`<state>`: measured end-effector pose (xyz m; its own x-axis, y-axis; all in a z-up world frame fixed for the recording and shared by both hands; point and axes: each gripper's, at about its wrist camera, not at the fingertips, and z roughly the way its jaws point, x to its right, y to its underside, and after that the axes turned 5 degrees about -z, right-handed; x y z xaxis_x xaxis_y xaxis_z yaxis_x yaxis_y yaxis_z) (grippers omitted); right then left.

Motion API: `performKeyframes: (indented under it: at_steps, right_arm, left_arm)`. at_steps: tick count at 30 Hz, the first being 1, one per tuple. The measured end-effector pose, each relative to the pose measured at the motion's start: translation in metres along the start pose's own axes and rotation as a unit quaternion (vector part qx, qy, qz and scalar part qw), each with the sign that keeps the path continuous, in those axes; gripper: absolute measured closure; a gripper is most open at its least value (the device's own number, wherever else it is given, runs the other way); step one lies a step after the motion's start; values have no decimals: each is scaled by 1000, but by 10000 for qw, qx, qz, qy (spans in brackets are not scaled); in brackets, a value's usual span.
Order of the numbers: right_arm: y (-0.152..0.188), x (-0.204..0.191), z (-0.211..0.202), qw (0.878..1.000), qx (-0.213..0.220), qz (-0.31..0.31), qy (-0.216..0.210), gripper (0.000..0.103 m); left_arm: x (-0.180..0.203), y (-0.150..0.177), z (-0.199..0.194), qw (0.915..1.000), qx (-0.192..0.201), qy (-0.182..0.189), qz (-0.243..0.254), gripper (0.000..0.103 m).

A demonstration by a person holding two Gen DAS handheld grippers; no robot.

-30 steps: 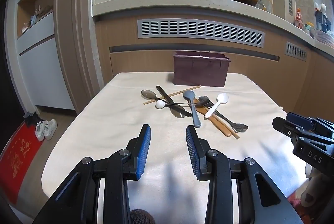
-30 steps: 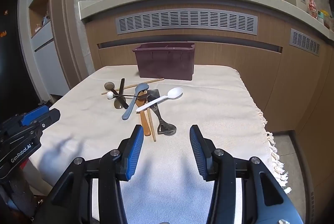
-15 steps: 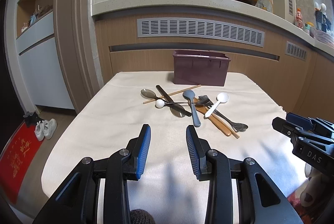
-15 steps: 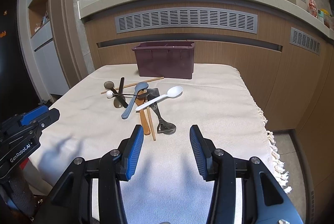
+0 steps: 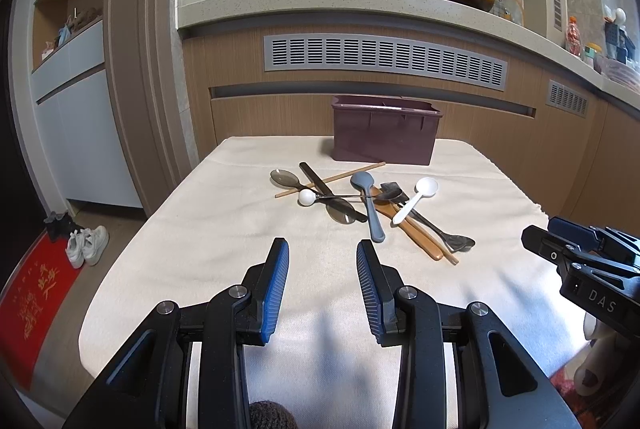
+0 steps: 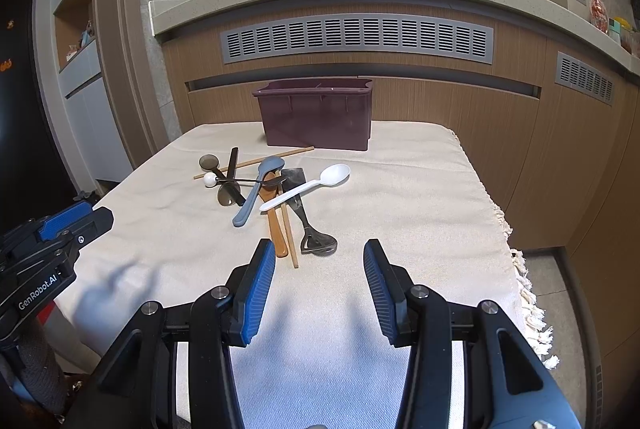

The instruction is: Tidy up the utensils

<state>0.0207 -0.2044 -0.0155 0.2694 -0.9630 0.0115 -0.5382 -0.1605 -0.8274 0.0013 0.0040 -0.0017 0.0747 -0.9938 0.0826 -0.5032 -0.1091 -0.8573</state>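
Over the near edge of the cloth-covered table, both tools hang ready: the left gripper with jaws spread and nothing between them, the right gripper likewise wide and empty. Dead ahead at twelve o'clock sits the jumble of utensils, with the maroon bin upright just beyond it. Nothing has gone into the bin yet by the look of it, so the first pick is the job. The white spoon lies on top of the heap, crossing the wooden spatula and the dark slotted turner, so I'd take it first with the right gripper, from one o'clock, closing across the handle. The grey spoon suits the left gripper. Lift straight up, because a dragged handle could scatter the chopstick underneath.
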Motion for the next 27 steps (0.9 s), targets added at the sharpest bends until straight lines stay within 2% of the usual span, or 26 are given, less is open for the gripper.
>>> performKeyframes:
  at_steps: [27]
  right_arm:
    - [1, 0, 1, 10000, -23, 4, -3, 59]
  left_arm:
    - [-1, 0, -1, 10000, -10, 3, -14, 67]
